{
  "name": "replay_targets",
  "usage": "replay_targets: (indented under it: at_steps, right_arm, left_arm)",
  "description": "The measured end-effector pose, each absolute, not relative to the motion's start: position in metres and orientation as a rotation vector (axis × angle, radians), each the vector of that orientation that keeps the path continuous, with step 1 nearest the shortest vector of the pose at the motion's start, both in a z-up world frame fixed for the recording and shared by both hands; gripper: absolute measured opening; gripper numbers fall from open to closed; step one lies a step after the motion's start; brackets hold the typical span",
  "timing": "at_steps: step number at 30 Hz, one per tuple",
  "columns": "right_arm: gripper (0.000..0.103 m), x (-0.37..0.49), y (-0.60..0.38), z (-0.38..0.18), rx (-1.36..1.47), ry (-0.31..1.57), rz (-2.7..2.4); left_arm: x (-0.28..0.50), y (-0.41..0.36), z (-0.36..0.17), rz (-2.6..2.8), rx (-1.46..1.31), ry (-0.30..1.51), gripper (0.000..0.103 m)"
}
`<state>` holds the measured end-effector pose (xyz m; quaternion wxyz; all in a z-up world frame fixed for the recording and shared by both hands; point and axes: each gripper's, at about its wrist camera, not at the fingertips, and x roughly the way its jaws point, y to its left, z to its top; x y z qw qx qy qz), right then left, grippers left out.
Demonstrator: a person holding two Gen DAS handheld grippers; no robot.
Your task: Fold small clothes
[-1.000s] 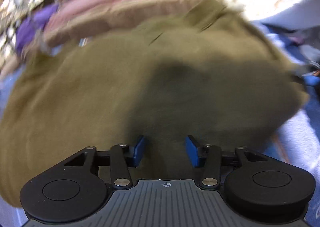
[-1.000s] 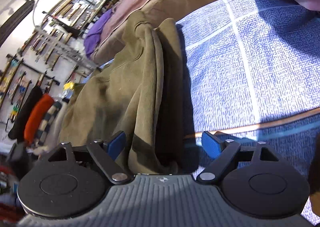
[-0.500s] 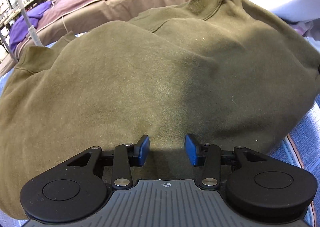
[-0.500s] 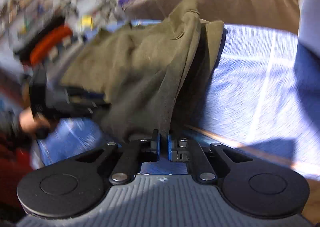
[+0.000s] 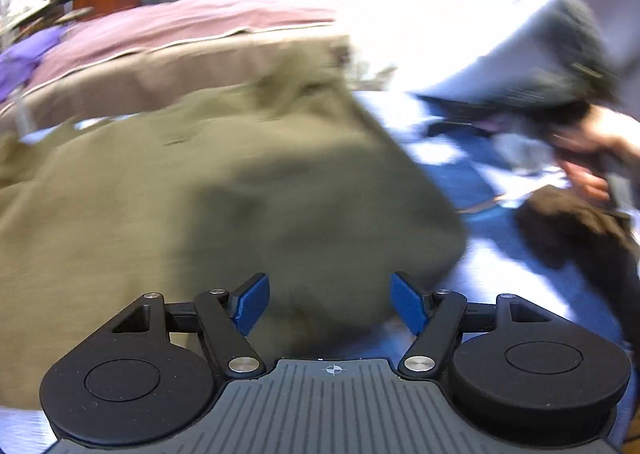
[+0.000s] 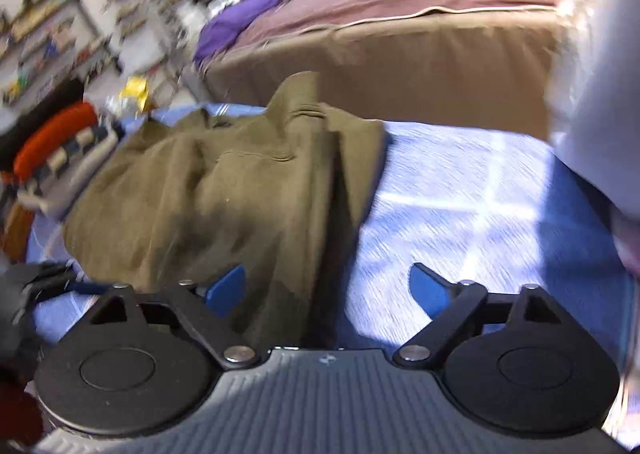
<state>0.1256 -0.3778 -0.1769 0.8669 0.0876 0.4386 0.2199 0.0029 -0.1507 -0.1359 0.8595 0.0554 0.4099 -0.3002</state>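
Both grippers stand released, jaws spread wide and gripping nothing. From the left gripper (image 5: 330, 304) the olive top (image 5: 224, 190) fills the field from 9 o'clock round to 1 o'clock, its near hem running right under and between the blue pads, so cloth already lies within the jaws' reach. From the right gripper (image 6: 326, 292) the same top (image 6: 224, 190) sits at 10 to 12 o'clock, bunched into a long ridge that runs from the jaws away toward 12 o'clock; its stacked right edge lies between the pads, nearer the left one.

Judging by this, the garment's long axis runs away from both grippers, toward the brown bed (image 6: 420, 58) at the far end. The left gripper is square on the body of the top; the right one is only on its right margin. The next fold probably hinges on that margin: it has to be pinched where the layers pile up, then carried toward 9 o'clock across the body.

Open room lies on the blue blanket (image 6: 480, 214) from 12 to 3 o'clock of the right gripper. In the left view a dark garment (image 5: 576, 230) and a bare hand (image 5: 592, 158) sit at 2 to 3 o'clock, apart from the top. Both views are motion-blurred, so fine edges are uncertain.
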Motion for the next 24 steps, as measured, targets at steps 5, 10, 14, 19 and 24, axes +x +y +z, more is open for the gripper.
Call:
replay_targets:
  at_steps: [5,10,14,19,24]
  right_arm:
    - [0.088,0.157,-0.346,-0.18,0.065,0.857,0.487]
    - [0.086,0.198,-0.378,-0.192,0.381,0.917,0.498]
    - [0.095,0.231,-0.392,-0.203,0.458,0.99,0.564]
    - [0.081,0.257,-0.386,-0.23,0.527,1.023,0.572]
    - [0.038,0.258,-0.387,-0.253,0.591,1.022,0.516]
  left_arm:
    - [-0.037,-0.229,-0.157,-0.677,0.48,0.705,0.103]
    - [-0.037,-0.27,-0.187,-0.7,0.699,0.601,0.103]
    - [-0.033,-0.293,-0.216,-0.736,0.87,0.565,0.103]
    - [-0.017,-0.3,-0.219,-0.752,0.811,0.605,0.103]
    - [0.006,-0.284,-0.206,-0.719,0.556,0.703,0.09]
